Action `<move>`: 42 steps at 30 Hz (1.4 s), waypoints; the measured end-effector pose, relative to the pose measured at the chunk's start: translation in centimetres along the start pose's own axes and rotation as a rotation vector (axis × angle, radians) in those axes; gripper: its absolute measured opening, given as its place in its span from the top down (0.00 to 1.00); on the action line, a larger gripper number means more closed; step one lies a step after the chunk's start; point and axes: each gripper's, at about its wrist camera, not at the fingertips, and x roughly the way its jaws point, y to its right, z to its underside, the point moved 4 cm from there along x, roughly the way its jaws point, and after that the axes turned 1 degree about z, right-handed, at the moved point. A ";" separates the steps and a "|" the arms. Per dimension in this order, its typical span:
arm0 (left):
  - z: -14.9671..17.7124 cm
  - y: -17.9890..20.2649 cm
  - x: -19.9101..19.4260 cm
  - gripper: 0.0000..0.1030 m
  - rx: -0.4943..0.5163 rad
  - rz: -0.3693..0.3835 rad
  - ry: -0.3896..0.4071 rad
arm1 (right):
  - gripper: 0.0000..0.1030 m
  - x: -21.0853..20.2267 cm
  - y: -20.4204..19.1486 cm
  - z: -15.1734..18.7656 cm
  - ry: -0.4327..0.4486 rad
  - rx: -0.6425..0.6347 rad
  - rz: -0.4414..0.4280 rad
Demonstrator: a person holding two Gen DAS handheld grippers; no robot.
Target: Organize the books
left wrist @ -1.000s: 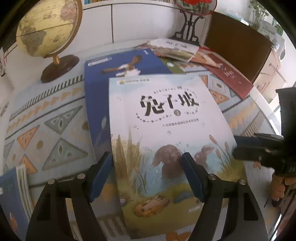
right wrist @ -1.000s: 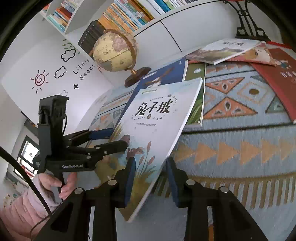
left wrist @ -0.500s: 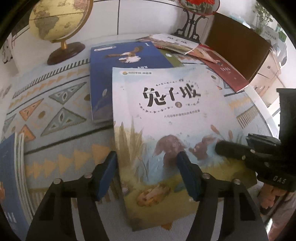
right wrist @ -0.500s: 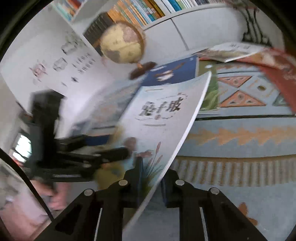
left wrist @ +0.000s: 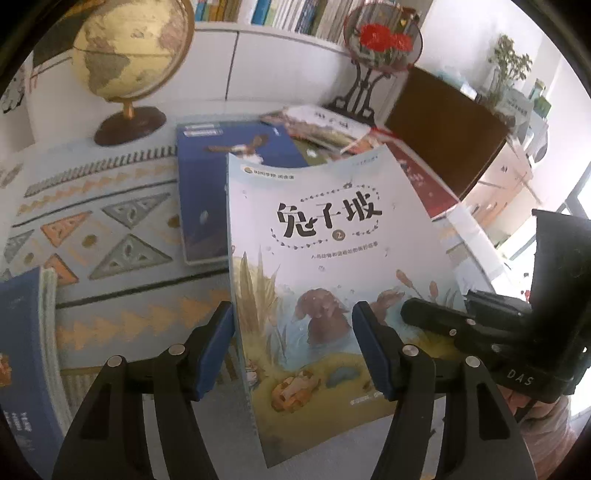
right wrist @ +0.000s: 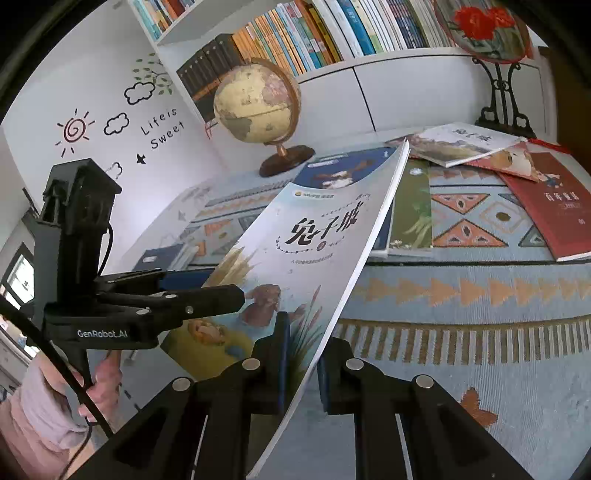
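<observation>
The pale picture book with rabbits on its cover hangs tilted above the patterned tablecloth. My right gripper is shut on the book at its lower right edge, one pad on the cover and one beneath; the left wrist view shows it at the right. My left gripper stands open at the book's left edge. One finger lies over the cover and the other sits beside the edge, with no pad visibly pressing. A hand in a pink sleeve holds the left gripper.
On the cloth lie a blue book, a green book, a white book and a red book. A stack of blue books sits near left. Behind stand a globe, a round ornament and a full bookshelf.
The right gripper's jaws closed on the book's edge, and the left's narrowed. Both grippers rose, and the book came up off the table and tilted.
</observation>
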 end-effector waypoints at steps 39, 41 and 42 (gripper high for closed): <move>9.5 -23.7 -16.8 0.40 -0.329 -0.192 0.150 | 0.87 15.5 -25.1 1.2 -0.187 -0.099 -0.259; 10.2 -24.1 -16.2 0.40 -0.339 -0.192 0.133 | 0.87 16.2 -25.0 1.4 -0.199 -0.093 -0.251; 10.5 -24.3 -15.7 0.40 -0.345 -0.185 0.124 | 0.87 16.4 -24.9 1.5 -0.202 -0.094 -0.243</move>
